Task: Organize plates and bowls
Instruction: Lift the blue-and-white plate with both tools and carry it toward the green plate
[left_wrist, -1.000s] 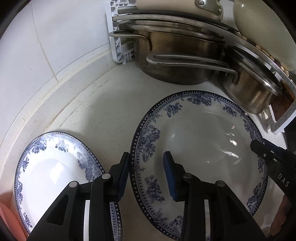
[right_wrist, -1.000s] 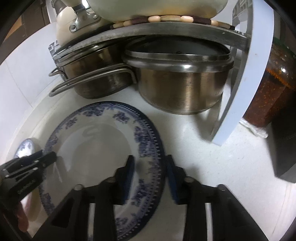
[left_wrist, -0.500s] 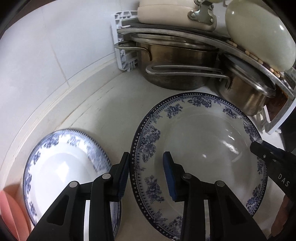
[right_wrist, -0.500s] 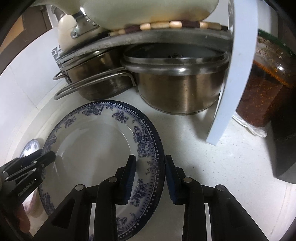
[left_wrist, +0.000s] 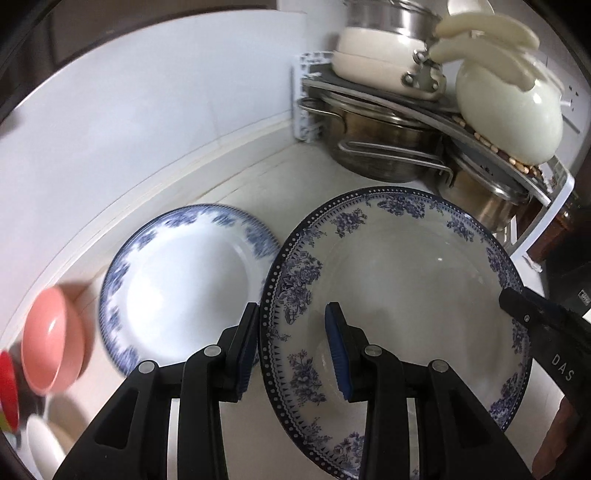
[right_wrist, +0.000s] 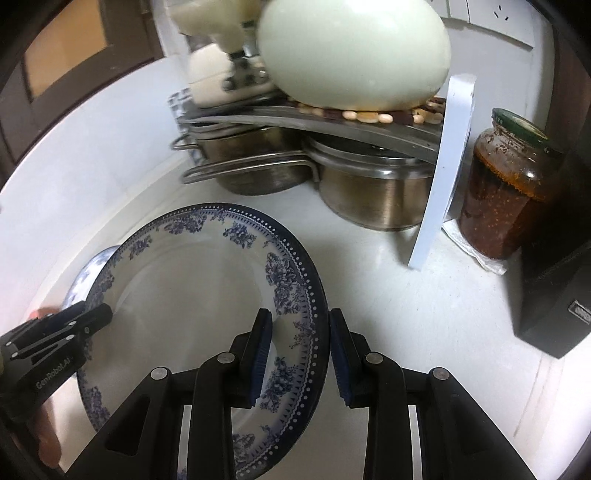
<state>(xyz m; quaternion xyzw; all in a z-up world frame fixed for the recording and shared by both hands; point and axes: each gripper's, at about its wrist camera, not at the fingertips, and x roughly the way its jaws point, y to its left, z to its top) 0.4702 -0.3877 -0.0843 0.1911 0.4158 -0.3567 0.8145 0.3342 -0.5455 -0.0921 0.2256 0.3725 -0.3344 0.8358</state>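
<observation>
A large blue-and-white floral plate is held up off the white counter between both grippers. My left gripper is shut on its left rim; my right gripper is shut on its right rim. Each gripper shows in the other's view, the right one and the left one. A smaller blue-rimmed plate lies on the counter to the left, partly under the big plate's edge. A pink bowl sits further left, blurred.
A corner rack holds steel pots below and cream cookware on top. A jar of red sauce and a dark box stand at the right. White tiled wall runs behind. A red object is at far left.
Both grippers have lifted the large plate and pulled back from the rack. The small plate and a pink bowl have come further into the left view.
</observation>
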